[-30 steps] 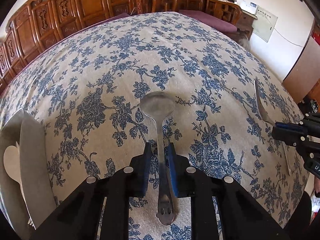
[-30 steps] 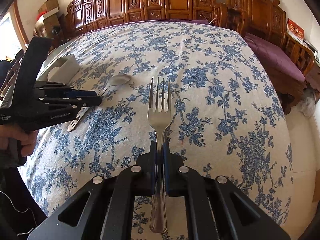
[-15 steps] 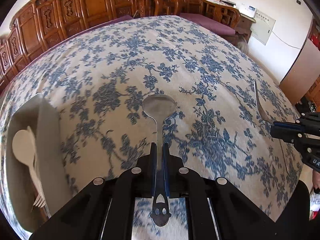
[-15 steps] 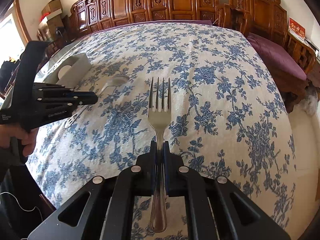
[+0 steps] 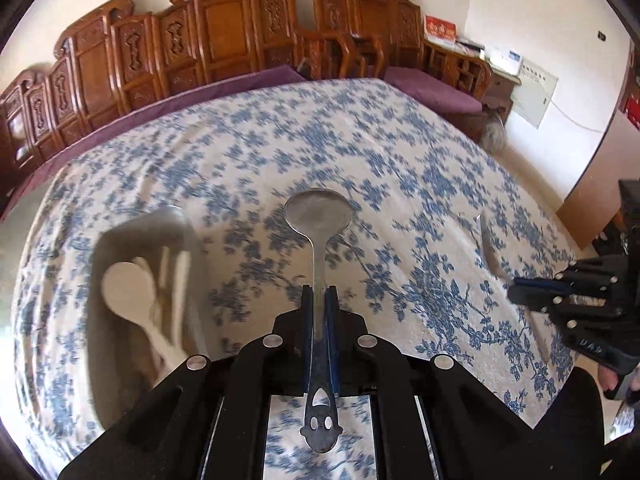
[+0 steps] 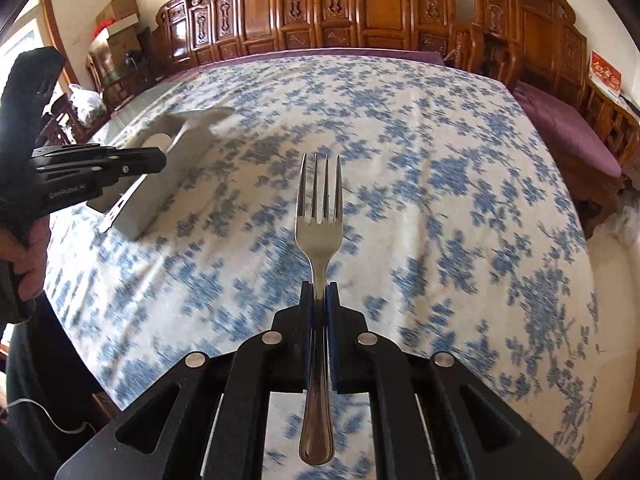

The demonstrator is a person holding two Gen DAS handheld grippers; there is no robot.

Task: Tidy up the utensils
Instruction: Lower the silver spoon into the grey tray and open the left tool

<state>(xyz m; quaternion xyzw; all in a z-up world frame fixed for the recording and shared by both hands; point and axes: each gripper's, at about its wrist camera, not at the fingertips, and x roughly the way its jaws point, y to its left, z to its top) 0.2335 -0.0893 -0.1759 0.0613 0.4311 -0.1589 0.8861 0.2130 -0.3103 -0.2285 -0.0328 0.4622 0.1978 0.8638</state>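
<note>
**Spoon and fork each pinched above the floral tablecloth**

The left gripper point(image 5: 320, 300) pinches the metal spoon point(image 5: 318, 216) by its handle, bowl pointing forward, held clear above the tablecloth point(image 5: 400, 152); the grey utensil tray point(image 5: 120, 340) sits on the cloth to the spoon's left, blurred, with a pale spoon point(image 5: 128, 284) inside; the right gripper point(image 6: 320, 296) clamps the fork point(image 6: 319, 216) at its neck, tines forward, to the right of the tray point(image 6: 176, 160), well apart from it.

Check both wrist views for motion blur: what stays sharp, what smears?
Left wrist view: spoon sharp in the left hand-held gripper, tray and tablecloth smeared. Right wrist view: fork crisp, near cloth streaked, chairs clear.
</note>
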